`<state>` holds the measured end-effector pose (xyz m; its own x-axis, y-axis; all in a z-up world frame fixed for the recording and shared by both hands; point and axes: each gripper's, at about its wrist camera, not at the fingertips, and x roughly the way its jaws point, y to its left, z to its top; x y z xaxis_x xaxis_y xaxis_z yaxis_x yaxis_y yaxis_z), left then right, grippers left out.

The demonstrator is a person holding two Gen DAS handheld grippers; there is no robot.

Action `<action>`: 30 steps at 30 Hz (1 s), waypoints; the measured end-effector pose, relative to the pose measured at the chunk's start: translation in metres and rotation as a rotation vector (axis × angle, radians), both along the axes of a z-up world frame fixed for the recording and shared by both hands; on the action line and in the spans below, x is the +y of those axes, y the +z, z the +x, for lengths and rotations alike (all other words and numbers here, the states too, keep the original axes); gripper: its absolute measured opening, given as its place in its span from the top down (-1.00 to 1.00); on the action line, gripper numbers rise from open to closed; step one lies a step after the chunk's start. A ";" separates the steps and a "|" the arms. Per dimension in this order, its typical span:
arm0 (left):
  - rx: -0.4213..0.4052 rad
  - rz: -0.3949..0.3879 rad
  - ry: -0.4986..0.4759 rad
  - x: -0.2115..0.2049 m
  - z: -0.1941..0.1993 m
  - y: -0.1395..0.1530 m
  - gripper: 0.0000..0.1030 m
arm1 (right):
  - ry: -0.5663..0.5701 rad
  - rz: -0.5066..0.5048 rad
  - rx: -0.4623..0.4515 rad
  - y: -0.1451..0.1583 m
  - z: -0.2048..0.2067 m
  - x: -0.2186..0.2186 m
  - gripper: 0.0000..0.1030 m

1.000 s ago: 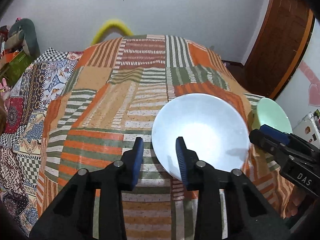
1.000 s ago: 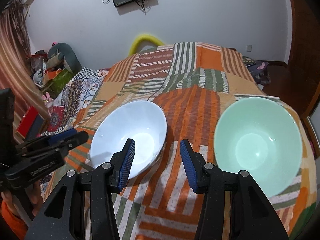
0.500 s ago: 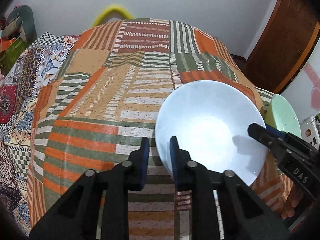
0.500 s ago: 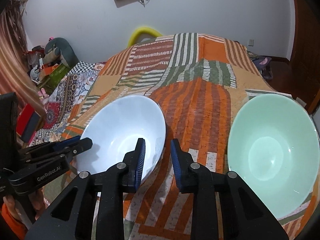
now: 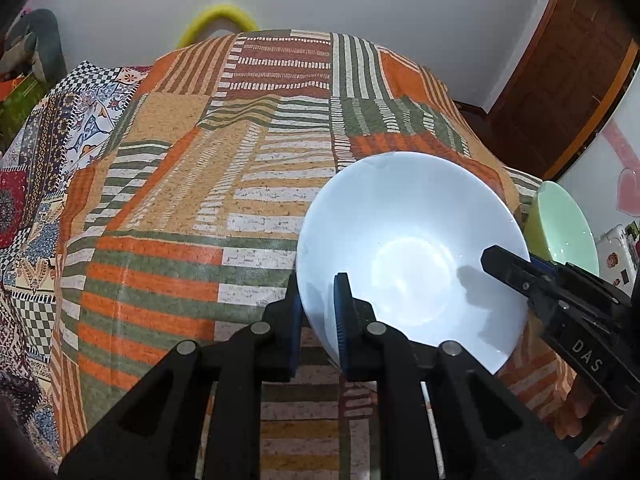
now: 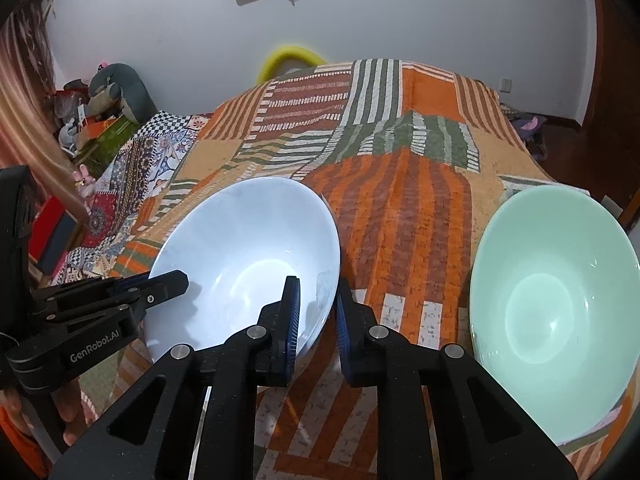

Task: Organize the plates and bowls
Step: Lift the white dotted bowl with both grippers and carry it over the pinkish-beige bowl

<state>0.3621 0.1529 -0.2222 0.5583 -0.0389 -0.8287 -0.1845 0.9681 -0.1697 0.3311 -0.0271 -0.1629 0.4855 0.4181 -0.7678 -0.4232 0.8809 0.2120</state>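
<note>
A white bowl [image 5: 412, 252] sits on the patchwork bedspread [image 5: 240, 184]. My left gripper [image 5: 318, 304] straddles its near-left rim, one finger outside and one inside, jaws closed on the rim. My right gripper [image 6: 318, 312] straddles the same bowl's [image 6: 248, 256] right rim the same way, closed on it. The right gripper also shows in the left wrist view [image 5: 520, 272], and the left gripper in the right wrist view [image 6: 160, 288]. A mint green bowl [image 6: 548, 308] sits to the right, untouched; it also shows in the left wrist view [image 5: 564, 228].
A checkered and floral quilt [image 6: 140, 168] lies along the bed's left side. A grey stuffed toy [image 6: 120, 92] and clutter sit beyond it. A yellow curved object [image 6: 292, 56] is at the bed's far end. A wooden door [image 5: 560, 80] is at right.
Both grippers moved forward onto the white bowl and narrowed from wide open to closed on its rim, left on the left side, right on the right side.
</note>
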 end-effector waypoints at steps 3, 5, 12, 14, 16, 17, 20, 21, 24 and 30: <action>-0.012 0.004 -0.008 -0.003 -0.005 0.006 0.73 | -0.005 0.005 0.006 0.002 -0.002 -0.001 0.70; -0.023 0.018 -0.012 -0.007 -0.010 0.012 0.73 | -0.012 0.013 0.002 0.005 -0.004 -0.003 0.70; -0.055 0.048 -0.024 -0.017 -0.031 0.031 0.73 | -0.013 0.051 -0.022 0.023 -0.016 -0.010 0.69; -0.067 0.048 -0.025 -0.020 -0.040 0.038 0.73 | -0.011 0.061 -0.029 0.028 -0.022 -0.012 0.69; -0.079 0.055 -0.024 -0.023 -0.048 0.046 0.73 | -0.011 0.077 -0.038 0.034 -0.029 -0.015 0.69; -0.085 0.062 -0.024 -0.025 -0.052 0.049 0.73 | -0.010 0.084 -0.043 0.038 -0.033 -0.016 0.69; -0.109 0.079 -0.021 -0.031 -0.069 0.063 0.73 | -0.007 0.092 -0.061 0.048 -0.043 -0.017 0.69; -0.117 0.080 -0.020 -0.032 -0.075 0.068 0.73 | -0.005 0.095 -0.067 0.051 -0.048 -0.018 0.69; -0.139 0.074 -0.018 -0.037 -0.093 0.083 0.73 | -0.003 0.109 -0.083 0.062 -0.060 -0.020 0.69; -0.181 0.089 -0.019 -0.047 -0.131 0.108 0.73 | 0.003 0.138 -0.108 0.078 -0.087 -0.027 0.69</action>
